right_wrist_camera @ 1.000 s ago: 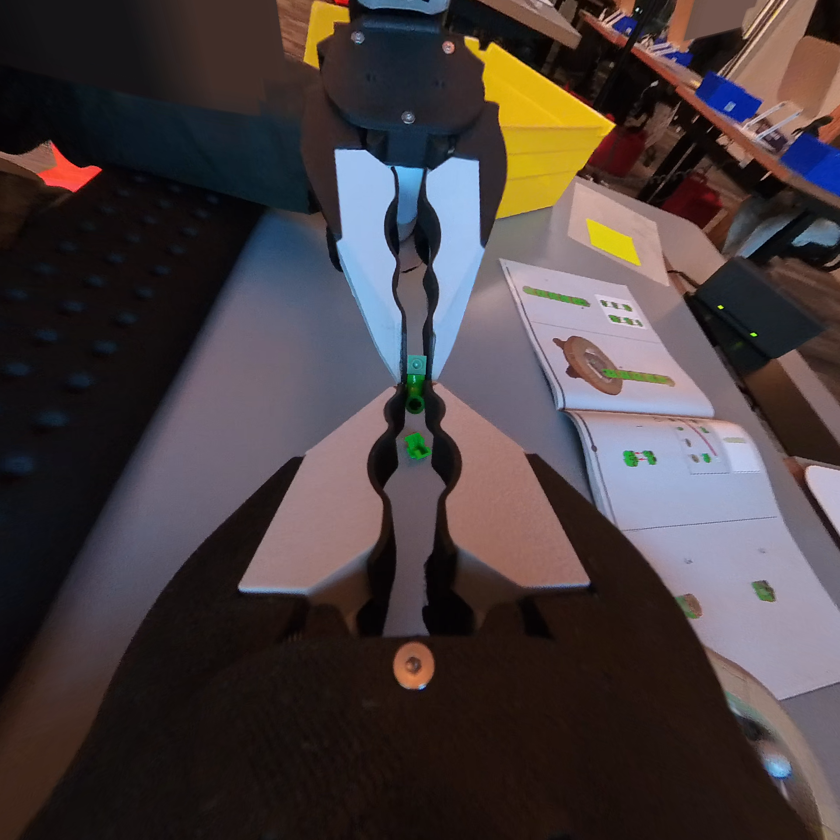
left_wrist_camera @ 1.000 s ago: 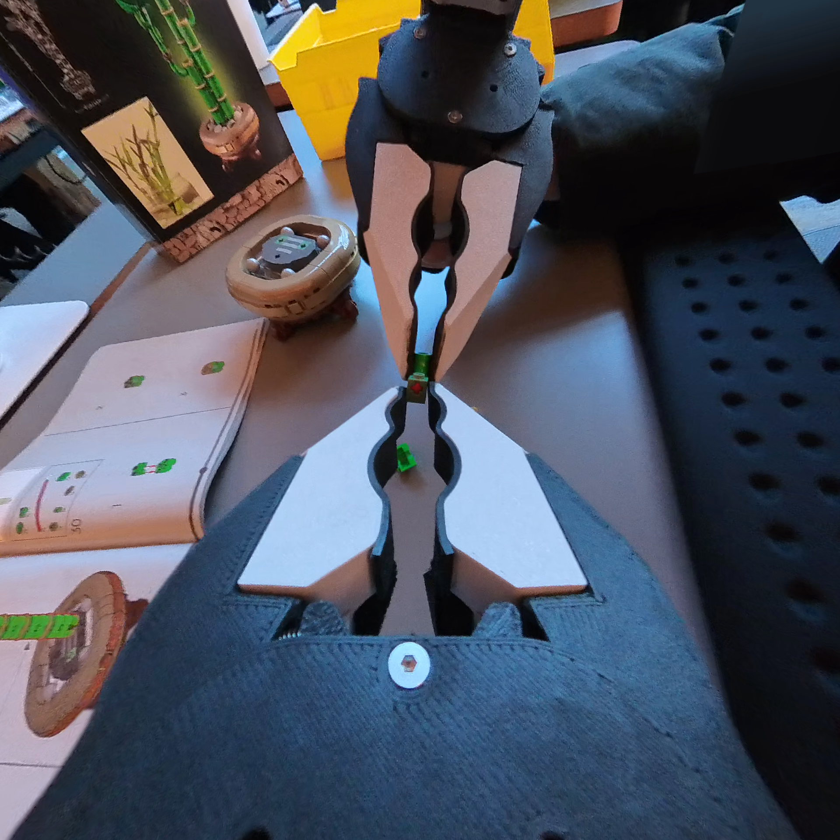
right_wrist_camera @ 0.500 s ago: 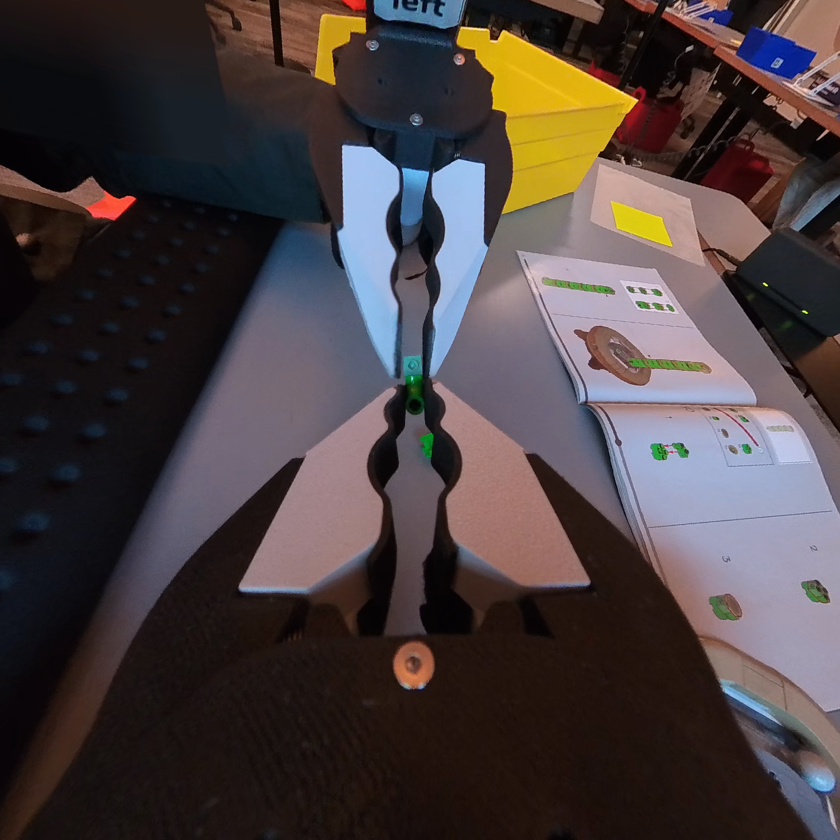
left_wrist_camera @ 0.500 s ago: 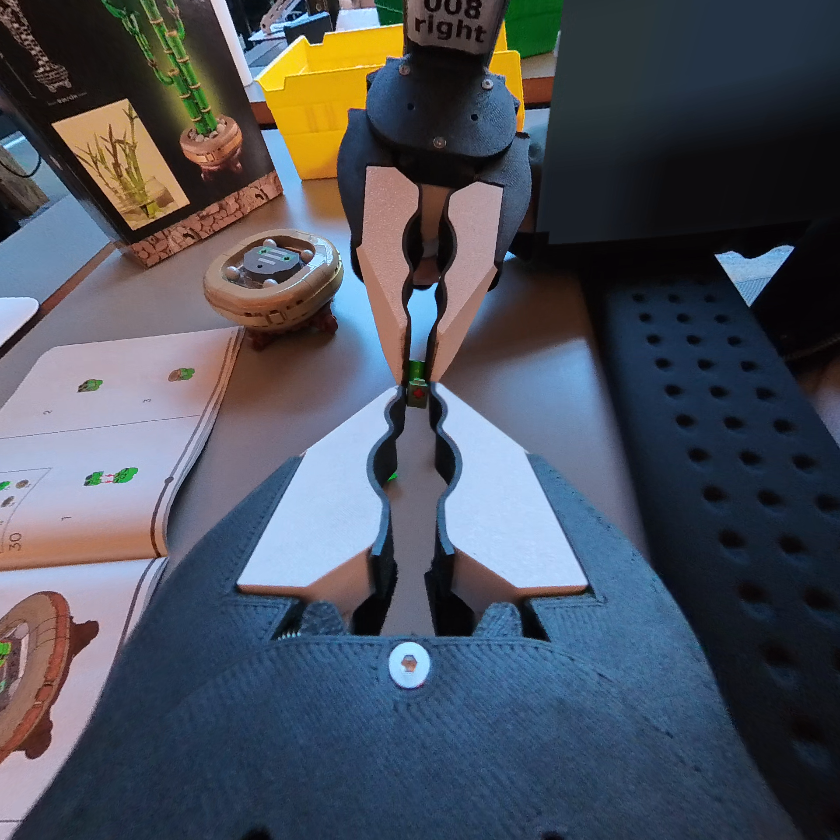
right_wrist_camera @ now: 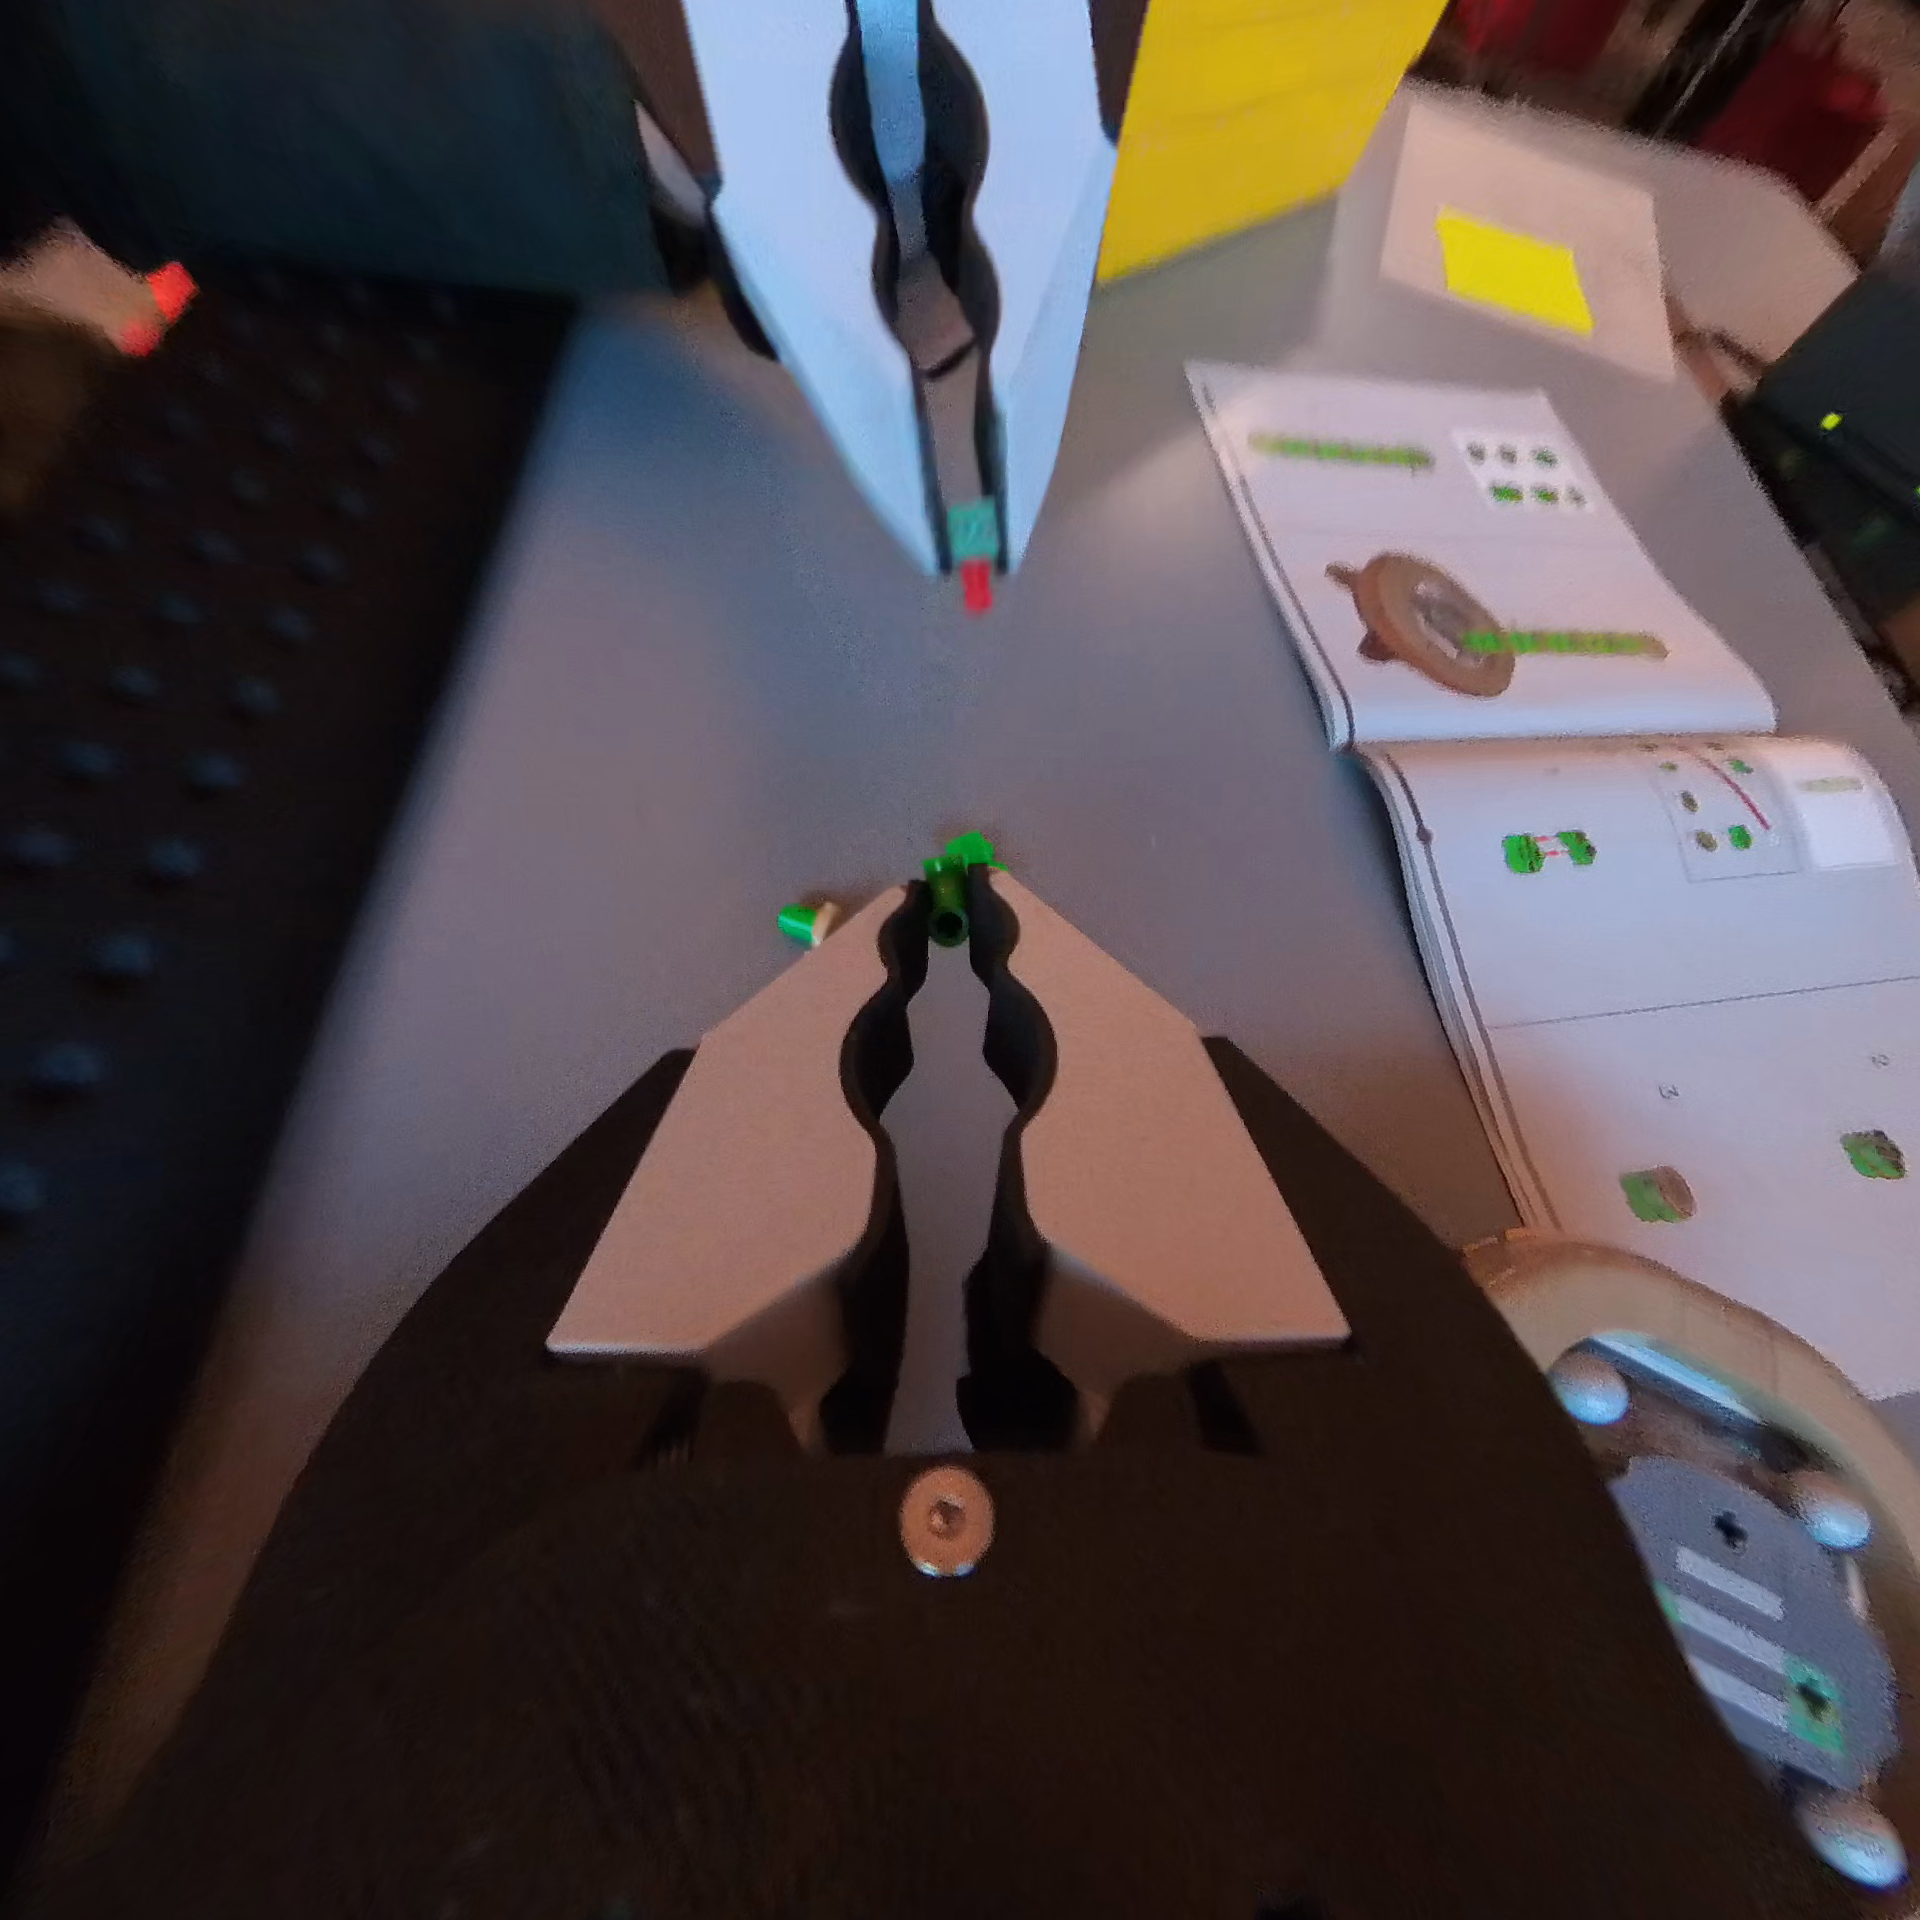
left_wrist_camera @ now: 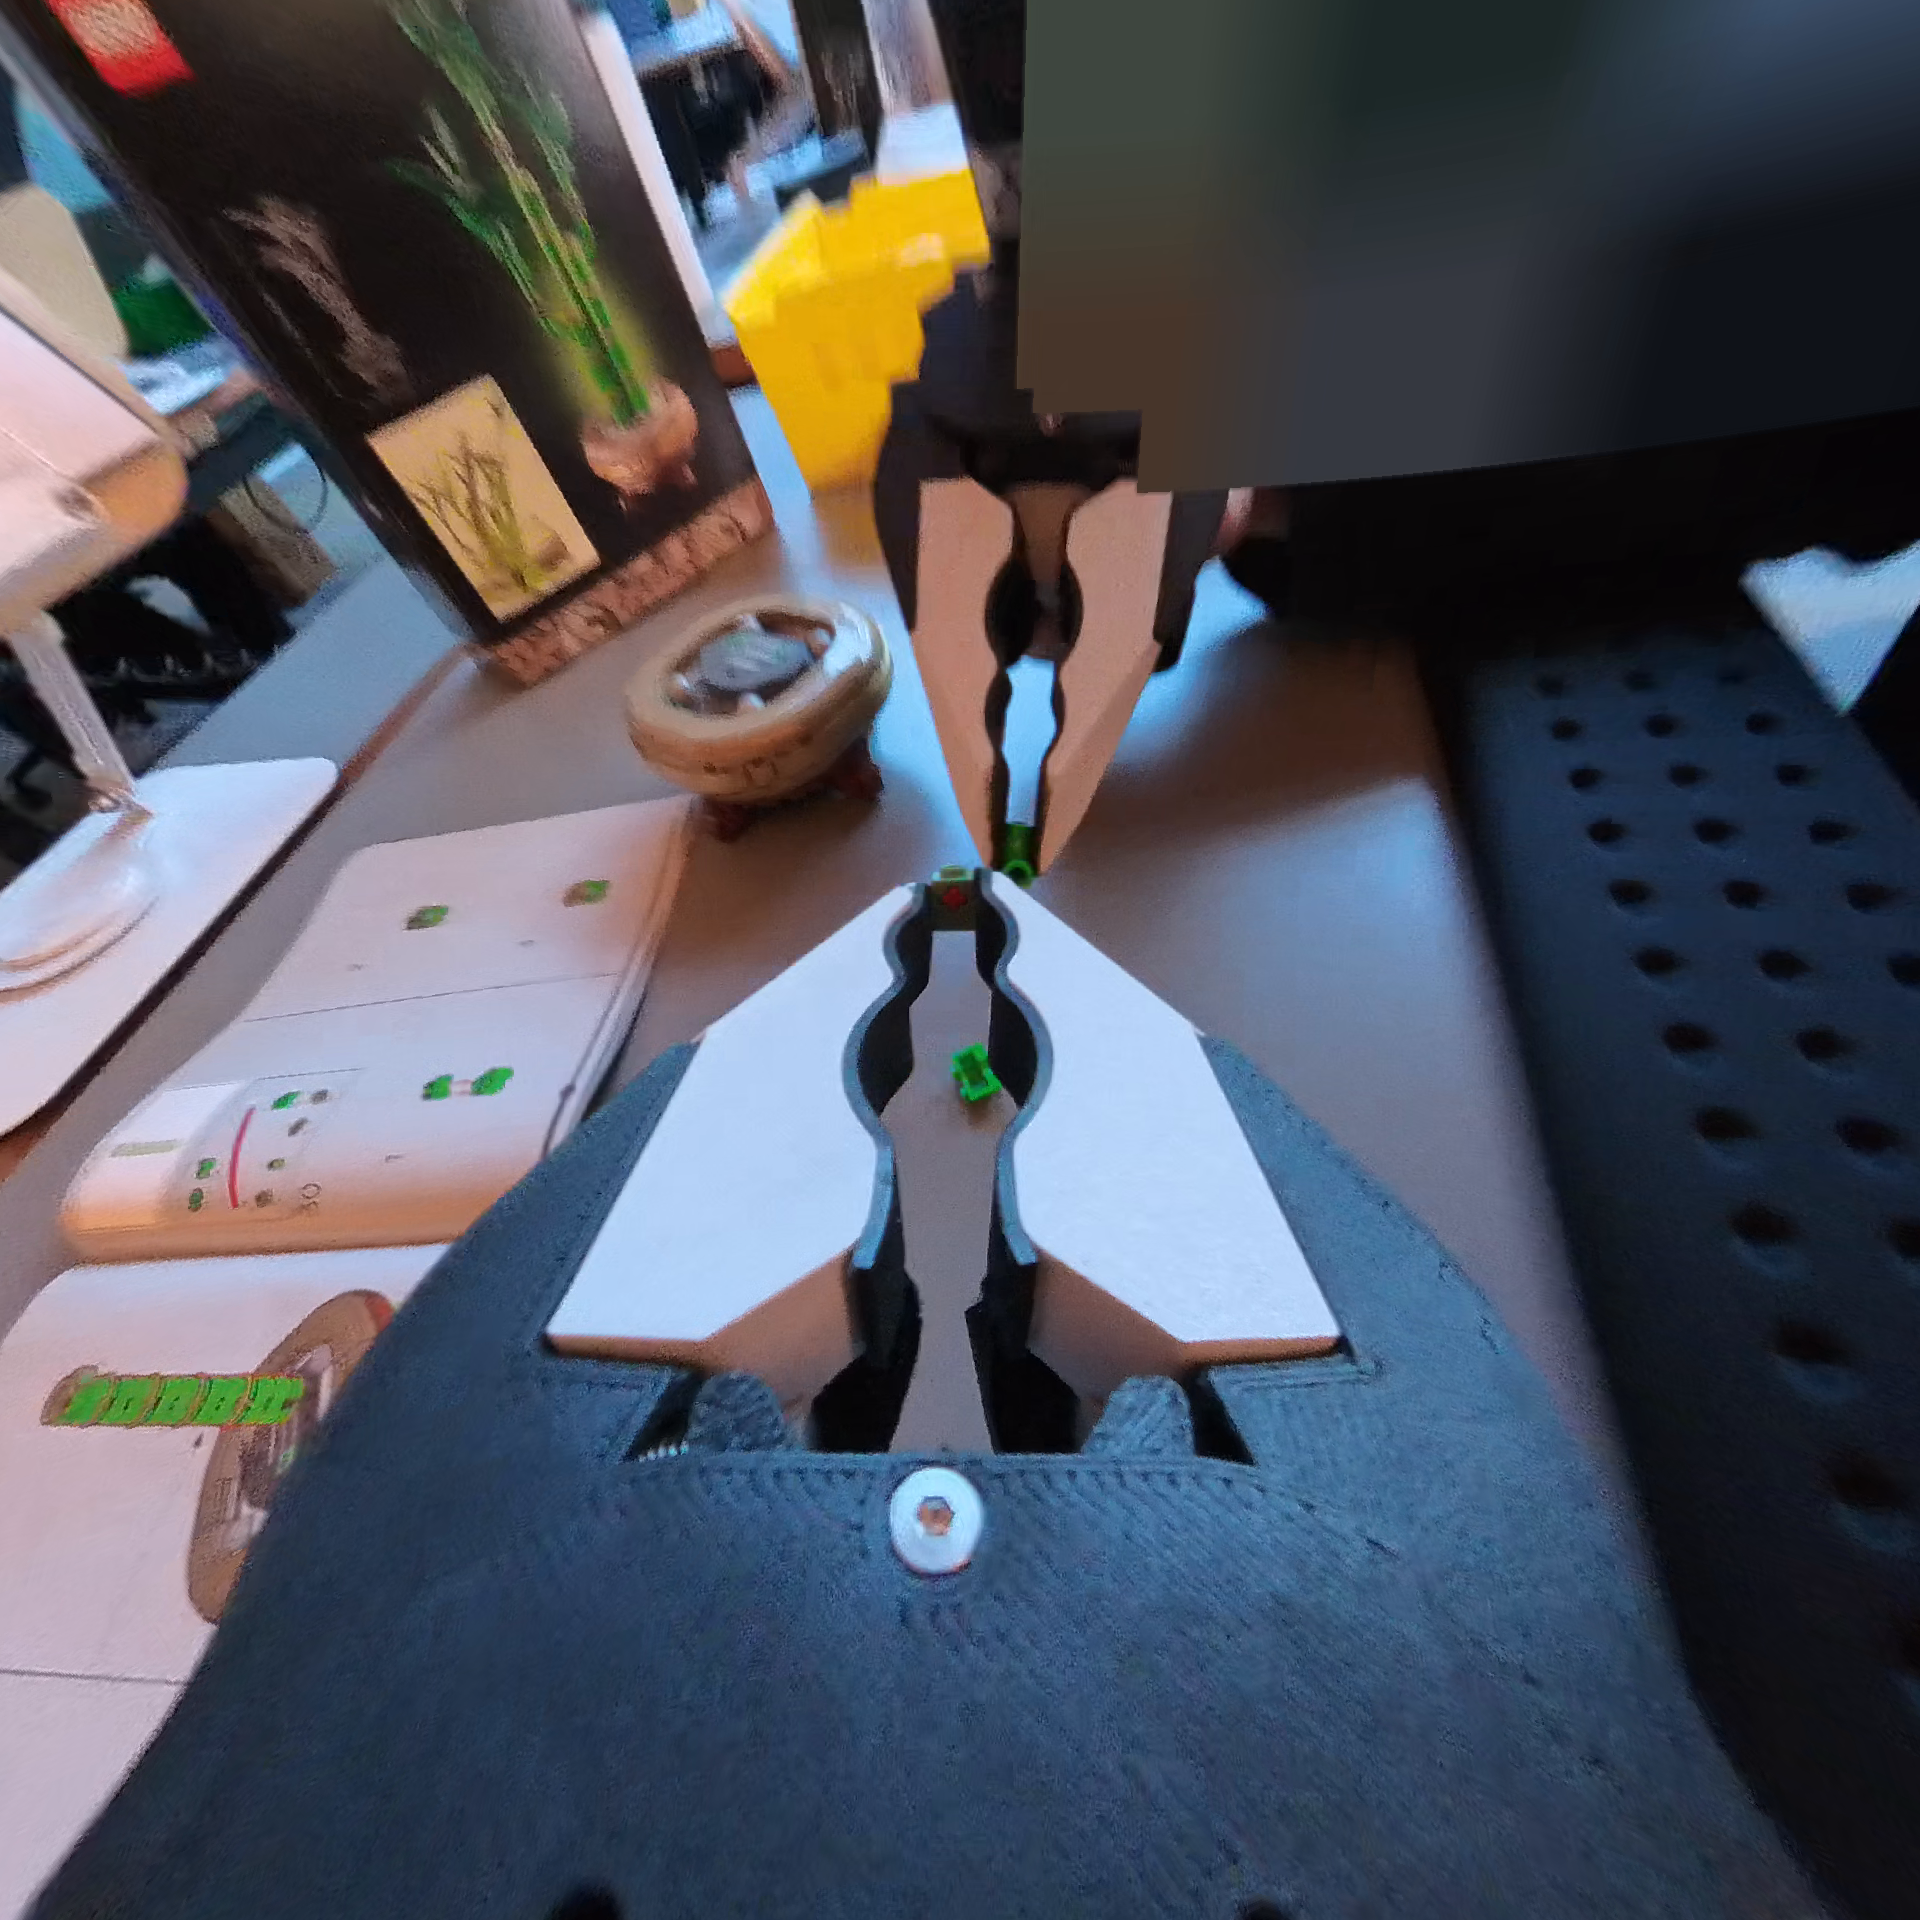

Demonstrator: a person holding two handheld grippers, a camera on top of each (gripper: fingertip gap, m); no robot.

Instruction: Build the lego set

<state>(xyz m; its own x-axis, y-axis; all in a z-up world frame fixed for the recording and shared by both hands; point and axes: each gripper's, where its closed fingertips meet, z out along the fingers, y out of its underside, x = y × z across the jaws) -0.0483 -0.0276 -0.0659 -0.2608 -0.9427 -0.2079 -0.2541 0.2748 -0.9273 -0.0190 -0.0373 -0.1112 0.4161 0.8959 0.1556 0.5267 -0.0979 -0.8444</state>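
A: Grey tabletop (right_wrist_camera: 644,675), item one; a dark perforated mat (left_wrist_camera: 1714,987) lies along one side. Background soft with blur in both views.

B: Left gripper (left_wrist_camera: 954,902)?

A: Tips closed on a small green block with a red pin (left_wrist_camera: 954,902). In the right wrist view the same gripper (right_wrist_camera: 975,551) stands opposite, the red pin end poking out below its tips; its body is cut off by the top edge.

B: Right gripper (right_wrist_camera: 948,904)?

A: Clamped on a small green tube piece (right_wrist_camera: 948,914). From the left wrist view it (left_wrist_camera: 1020,857) points down and its upper body is covered by a mosaic patch. The two held pieces sit just apart, not joined.

B: Loose parts?

A: One green brick (left_wrist_camera: 975,1072) on the table, seen between the left fingers. A green-and-tan stud (right_wrist_camera: 805,921) beside the right gripper's tip shows only in the right wrist view. Something green behind the tube is too blurred to identify.

B: Remainder?

A: Open instruction booklet (right_wrist_camera: 1558,727); round tan pot base (left_wrist_camera: 758,707), only partly in frame in the right view (right_wrist_camera: 1714,1507); set box (left_wrist_camera: 416,312) and a white lamp base (left_wrist_camera: 135,831), left view only; yellow bin (left_wrist_camera: 852,343); yellow note on paper (right_wrist_camera: 1512,270), right view only.
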